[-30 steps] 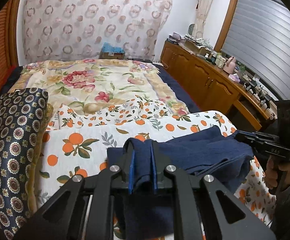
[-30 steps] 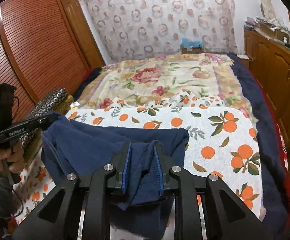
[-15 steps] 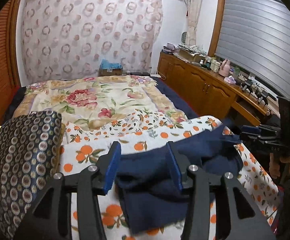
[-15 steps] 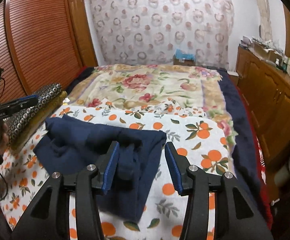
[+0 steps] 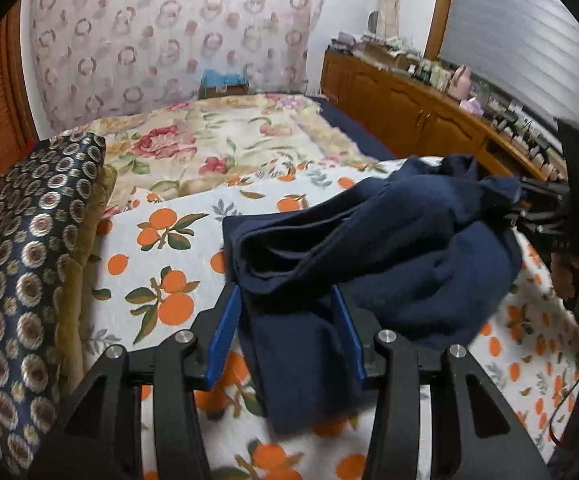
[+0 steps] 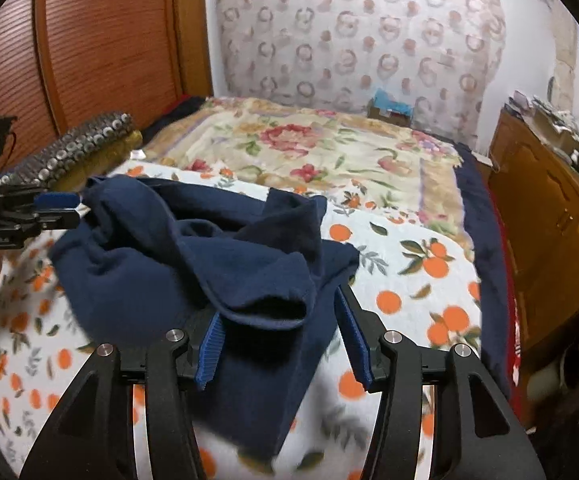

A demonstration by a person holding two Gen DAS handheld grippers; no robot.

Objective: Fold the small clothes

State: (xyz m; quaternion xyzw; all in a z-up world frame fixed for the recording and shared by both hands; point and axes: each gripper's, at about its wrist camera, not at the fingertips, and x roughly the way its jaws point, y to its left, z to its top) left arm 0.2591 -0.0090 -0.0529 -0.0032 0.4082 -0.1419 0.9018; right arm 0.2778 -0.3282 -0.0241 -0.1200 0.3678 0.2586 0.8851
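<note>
A crumpled navy-blue cloth garment (image 5: 389, 252) lay on the orange-print white bedsheet (image 5: 161, 256), with the patterned dark cushion (image 5: 21, 264) to its left.

Bed (image 5: 169, 248): orange-print sheet bare left of the navy garment (image 5: 389, 256), passable up to the patterned cushion stack (image 5: 21, 264) at the left edge. Floral blanket (image 6: 321, 152) behind lies flat, unobstructed. Wooden cabinet (image 6: 549, 216) walls off the right side.

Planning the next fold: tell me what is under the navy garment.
The navy garment lies crumpled on the orange-print sheet, which shows all around it. Both tools, left and right, are open astride its near edges. Anything beneath its bulk is hidden.
</note>
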